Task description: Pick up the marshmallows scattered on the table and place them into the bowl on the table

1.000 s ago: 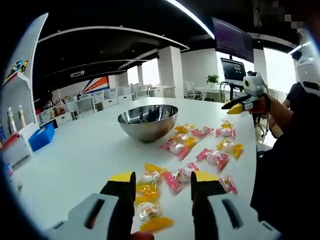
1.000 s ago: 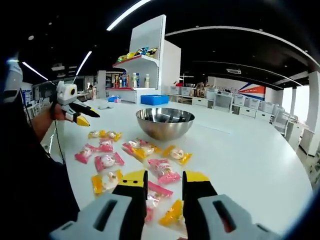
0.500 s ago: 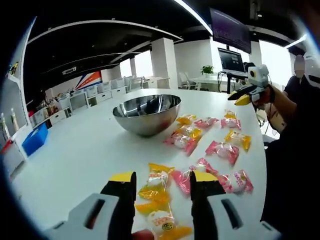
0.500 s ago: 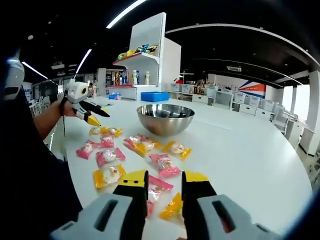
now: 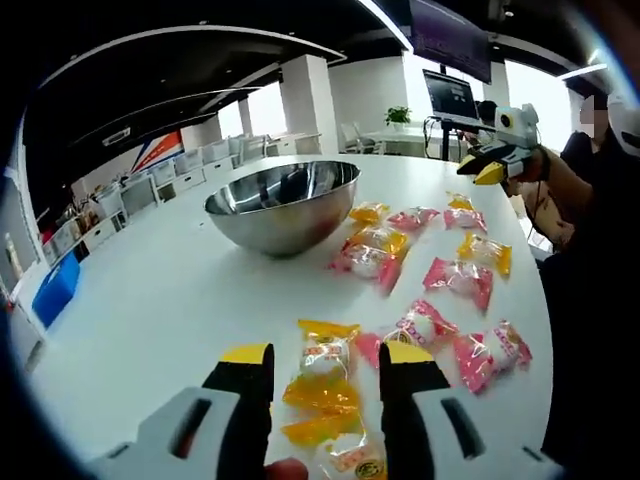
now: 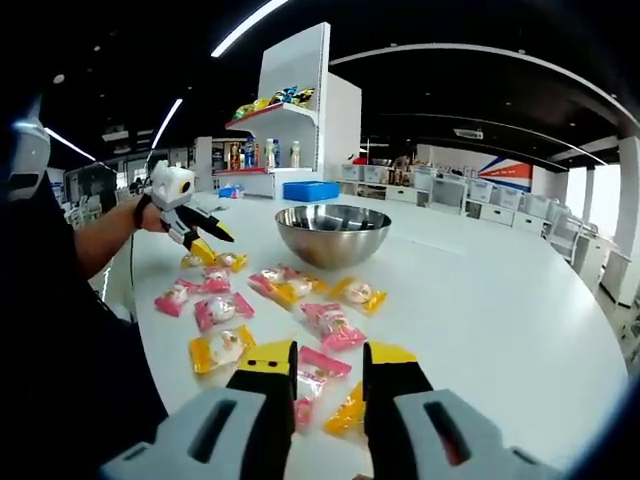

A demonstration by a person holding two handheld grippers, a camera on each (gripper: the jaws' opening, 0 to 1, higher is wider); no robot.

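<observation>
One steel bowl (image 5: 281,205); roughly eleven marshmallow packets (image 5: 461,279) – pink, yellow – on the surface (image 5: 160,310); two grippers.

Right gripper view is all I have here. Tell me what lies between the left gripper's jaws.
Observer: The left gripper has its jaws apart, and a yellow marshmallow packet lies on the table between them.
Operator: Give me the bowl's place from that gripper.
Observer: In the left gripper view the bowl stands ahead and a little to the left, with bare table on the way to it.
Operator: Now report where my right gripper hangs.
Observer: The right gripper is held in the air beyond the farthest packets, touching none of them.
</observation>
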